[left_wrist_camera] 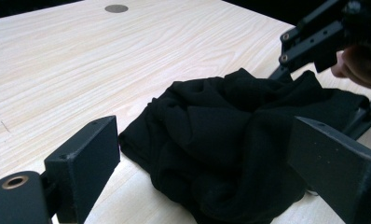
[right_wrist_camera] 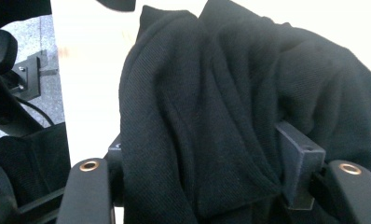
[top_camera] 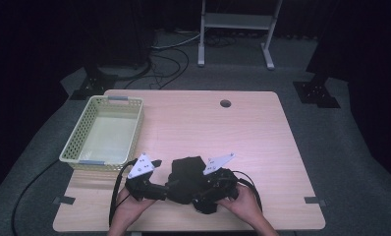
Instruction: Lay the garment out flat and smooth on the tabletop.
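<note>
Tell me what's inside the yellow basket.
Nothing visible: the yellow basket shows a bare pale floor in the high view. Its near wall hides the strip just behind it. The black cloth lies on the table between both claws.

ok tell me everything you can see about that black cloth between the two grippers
The black cloth is a soft, knit-looking fabric, bunched into a crumpled heap with deep folds, no print visible. It lies on the light wooden table near the person's edge. The right gripper has a thick fold between its jaws; the left gripper straddles the heap's other side, jaws wide apart.
</note>
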`<action>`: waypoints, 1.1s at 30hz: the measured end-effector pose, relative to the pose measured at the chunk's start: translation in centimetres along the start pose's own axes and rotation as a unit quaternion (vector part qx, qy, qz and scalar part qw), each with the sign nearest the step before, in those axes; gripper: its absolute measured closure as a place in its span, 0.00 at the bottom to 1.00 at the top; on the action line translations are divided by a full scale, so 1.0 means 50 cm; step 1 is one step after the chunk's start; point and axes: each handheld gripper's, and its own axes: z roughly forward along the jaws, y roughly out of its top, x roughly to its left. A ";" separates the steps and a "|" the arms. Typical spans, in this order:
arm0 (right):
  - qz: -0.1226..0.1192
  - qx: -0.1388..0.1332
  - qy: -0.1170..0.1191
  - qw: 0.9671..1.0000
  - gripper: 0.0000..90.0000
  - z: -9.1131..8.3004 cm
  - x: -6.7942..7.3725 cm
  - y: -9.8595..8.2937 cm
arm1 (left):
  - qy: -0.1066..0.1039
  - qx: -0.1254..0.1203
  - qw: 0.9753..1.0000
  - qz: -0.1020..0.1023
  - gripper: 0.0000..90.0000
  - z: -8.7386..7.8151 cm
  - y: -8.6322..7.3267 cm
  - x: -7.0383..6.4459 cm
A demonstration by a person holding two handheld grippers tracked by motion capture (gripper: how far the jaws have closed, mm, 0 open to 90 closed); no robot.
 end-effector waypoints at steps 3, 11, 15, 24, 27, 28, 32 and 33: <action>-0.008 0.001 -0.002 1.000 0.39 -0.006 0.000 0.012 | 0.001 -0.002 1.000 0.000 0.09 -0.004 0.001 0.002; -0.029 0.003 -0.007 1.000 0.35 -0.016 0.006 0.049 | 0.005 -0.005 1.000 0.003 0.09 -0.011 0.007 0.007; -0.040 0.009 -0.008 0.999 0.34 -0.010 0.009 0.061 | 0.005 -0.005 1.000 0.002 0.09 -0.011 0.006 0.009; -0.042 0.010 -0.007 0.999 0.62 -0.006 0.005 0.059 | 0.002 -0.005 1.000 0.000 0.09 -0.009 0.003 0.010; -0.038 0.013 -0.011 0.999 0.71 -0.008 -0.001 0.050 | 0.001 -0.005 1.000 0.003 0.09 -0.006 0.004 0.008; -0.040 0.013 -0.013 0.999 0.74 -0.010 -0.002 0.046 | -0.001 -0.005 1.000 0.003 0.09 -0.004 0.004 0.007; -0.032 0.011 -0.011 0.999 0.76 -0.019 -0.006 0.036 | -0.003 -0.003 1.000 0.002 0.09 0.003 0.003 0.006; -0.030 0.011 -0.012 0.999 0.76 -0.021 -0.006 0.034 | -0.005 -0.003 1.000 0.002 0.09 0.004 0.004 0.005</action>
